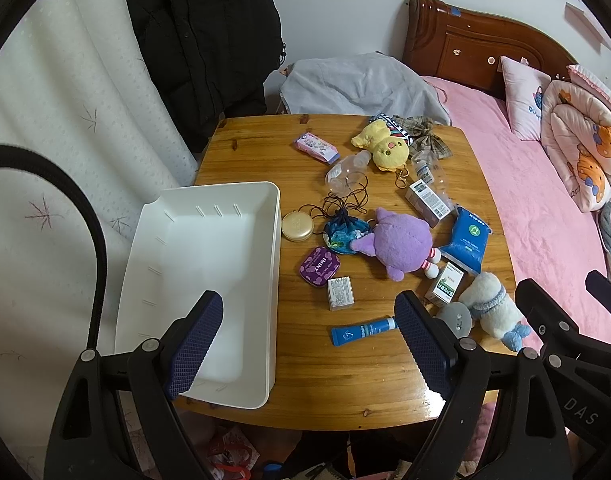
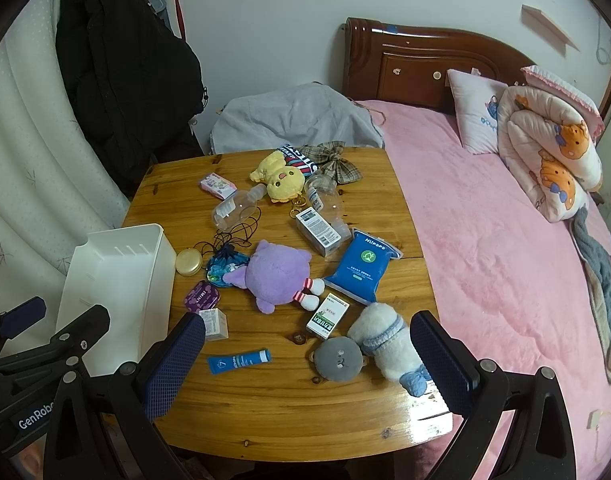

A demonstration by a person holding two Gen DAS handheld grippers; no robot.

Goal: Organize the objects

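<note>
Both jaws wide open, empty, above the table (image 2: 289, 408). Purple plush (image 2: 276, 276): probably light, soft, squashy; best pinched across the round body, then into the white bin (image 1: 209, 280).

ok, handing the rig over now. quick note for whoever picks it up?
Left hand-held gripper: open, holding nothing, above the near table edge by the white bin.
Right hand-held gripper: open, holding nothing, near the blue tube and grey-faced plush.
Bin looks empty; nothing sorted yet.
Left: everything loose on the table, including purple plush, yellow plush, wipes pack.
</note>
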